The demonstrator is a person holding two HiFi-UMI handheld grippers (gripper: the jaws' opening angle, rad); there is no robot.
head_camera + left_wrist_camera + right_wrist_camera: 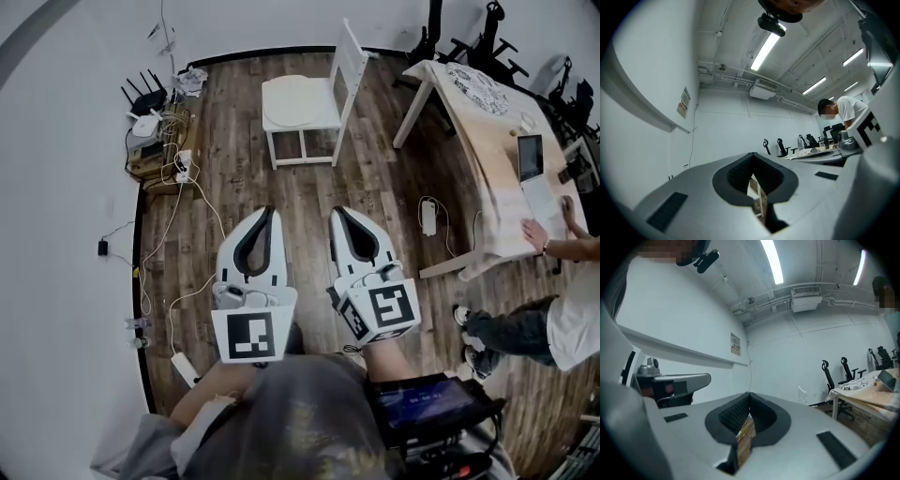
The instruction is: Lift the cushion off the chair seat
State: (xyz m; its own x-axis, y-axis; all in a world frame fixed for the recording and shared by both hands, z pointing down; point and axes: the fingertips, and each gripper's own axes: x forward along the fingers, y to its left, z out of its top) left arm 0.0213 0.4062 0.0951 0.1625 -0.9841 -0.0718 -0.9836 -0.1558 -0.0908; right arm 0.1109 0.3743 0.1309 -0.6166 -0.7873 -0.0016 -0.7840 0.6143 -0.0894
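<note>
A round cream cushion [296,101] lies on the seat of a white wooden chair [351,58] at the far end of the wood floor. Both grippers are held level, side by side, well short of the chair and pointing toward it. My left gripper [271,212] is shut with nothing in it, its tips meeting in the left gripper view [753,155]; a sliver of the white chair [758,196] shows through the gap behind the tips. The right gripper [336,213] is shut and empty too, with its tips together [749,394].
A wooden table [487,178] with a laptop [530,157] stands at the right, and a person [561,319] leans on it. A router [147,124] and tangled cables lie along the left wall. A white power adapter [428,217] rests on the floor.
</note>
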